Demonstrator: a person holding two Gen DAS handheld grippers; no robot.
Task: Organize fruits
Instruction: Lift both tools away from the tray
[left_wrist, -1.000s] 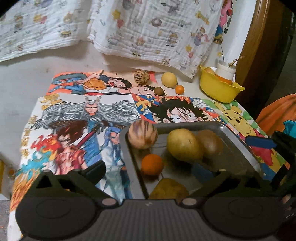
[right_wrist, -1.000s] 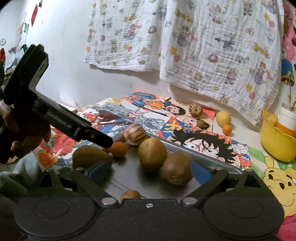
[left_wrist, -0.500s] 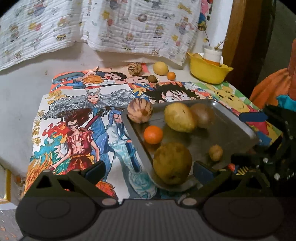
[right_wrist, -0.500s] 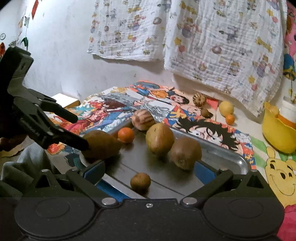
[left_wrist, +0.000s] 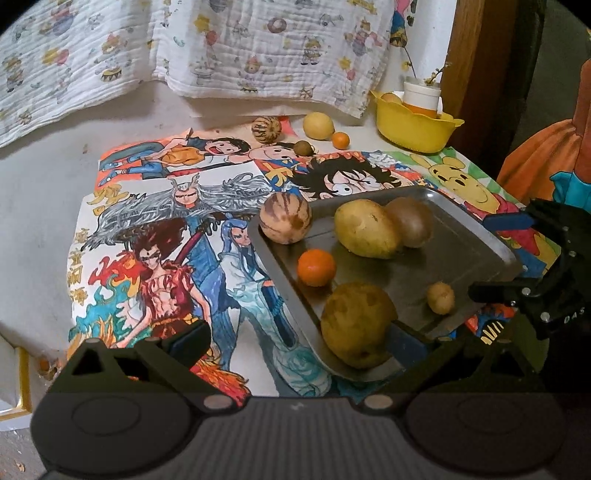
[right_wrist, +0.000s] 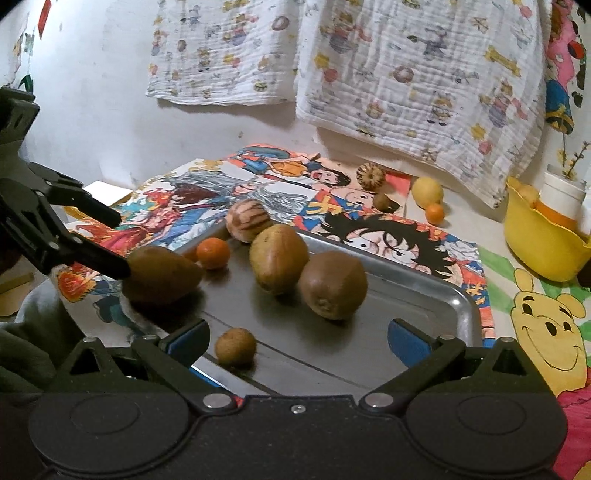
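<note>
Left hand-held gripper (left_wrist: 297, 341): spread wide, holding nothing.
Right hand-held gripper (right_wrist: 297, 338): spread wide, holding nothing.
Tray (left_wrist: 476, 236): on the counter, carrying six fruits.
Brown pear (left_wrist: 357, 325): tray's 6 o'clock edge.
Orange (left_wrist: 316, 267): 9 o'clock side.

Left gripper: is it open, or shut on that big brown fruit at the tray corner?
Open. The left gripper has its fingers spread wide; the big brown fruit sits in the metal tray, by one finger only.
</note>
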